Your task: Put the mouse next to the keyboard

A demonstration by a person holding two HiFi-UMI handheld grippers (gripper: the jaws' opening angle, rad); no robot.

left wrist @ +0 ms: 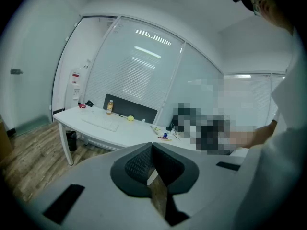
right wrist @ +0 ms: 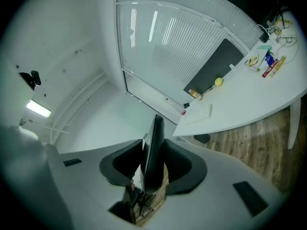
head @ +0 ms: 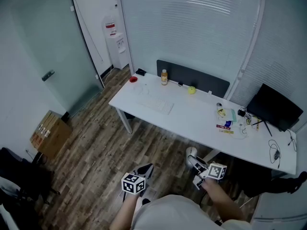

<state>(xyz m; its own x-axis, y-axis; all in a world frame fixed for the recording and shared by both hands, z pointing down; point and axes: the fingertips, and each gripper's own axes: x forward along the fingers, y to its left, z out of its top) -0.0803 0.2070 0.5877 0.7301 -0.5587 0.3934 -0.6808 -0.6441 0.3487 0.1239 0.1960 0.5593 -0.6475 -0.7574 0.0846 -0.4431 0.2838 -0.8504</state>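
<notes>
My right gripper is shut on a white mouse, held low over the wood floor in front of the desk. In the right gripper view the mouse stands edge-on between the two pads, its dark underside showing. The white keyboard lies on the left part of the white desk, well away from both grippers; it also shows in the left gripper view and the right gripper view. My left gripper hangs beside the right one, shut and holding nothing.
On the desk stand an orange bottle, a yellow ball, a red item, small clutter and a black monitor. A dark panel lines the back edge. A cardboard box sits at the left.
</notes>
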